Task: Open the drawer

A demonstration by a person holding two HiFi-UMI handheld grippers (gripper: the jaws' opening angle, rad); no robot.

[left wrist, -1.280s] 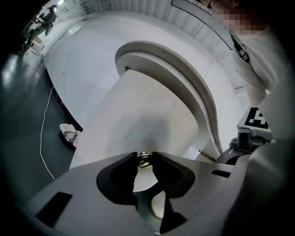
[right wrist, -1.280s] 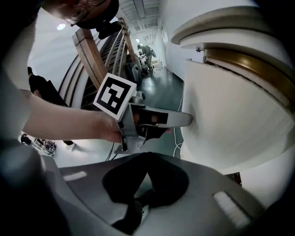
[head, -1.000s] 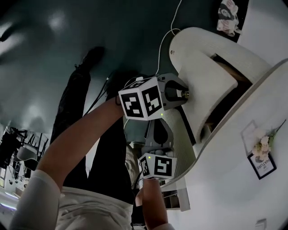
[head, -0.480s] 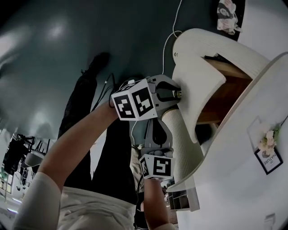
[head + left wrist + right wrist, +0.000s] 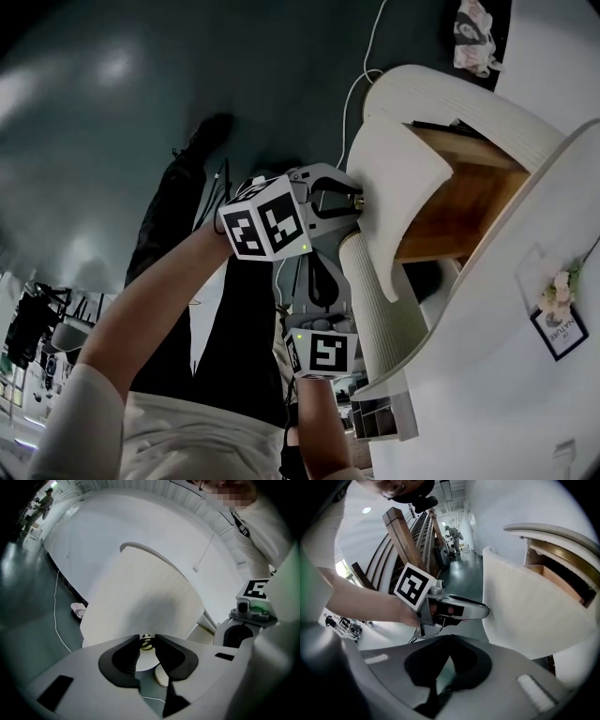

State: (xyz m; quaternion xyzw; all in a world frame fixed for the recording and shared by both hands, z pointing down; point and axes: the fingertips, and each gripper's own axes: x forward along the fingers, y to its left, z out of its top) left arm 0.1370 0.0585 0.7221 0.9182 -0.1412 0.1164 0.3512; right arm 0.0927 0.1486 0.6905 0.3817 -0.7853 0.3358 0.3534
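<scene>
Left hand-held gripper (image 5: 147, 638) pinches the small brass knob (image 5: 146, 643). The drawer (image 5: 441, 202) looks like stiff wood and an easy slide, but the knob looks slick, so I grip deep. Right hand-held gripper (image 5: 449, 641) pressed together, empty.

We see a dark green glossy floor (image 5: 112, 112) carrying everything. A white ribbed cabinet (image 5: 375, 309) stands on it at right. A white cable (image 5: 361, 66) trails over the floor from the far side to just beside the cabinet. A pink-and-white slipper (image 5: 472, 28) lies far right, near the cabinet. One black shoe (image 5: 208, 131) is planted on the floor, left of the cable. Dark chairs (image 5: 37, 309) stand well apart at left. A white surface (image 5: 487, 375) right of the cabinet front, top or wall, we can't tell, has a small framed card (image 5: 560, 330) with a pale flower sprig (image 5: 551, 298) touching it.
</scene>
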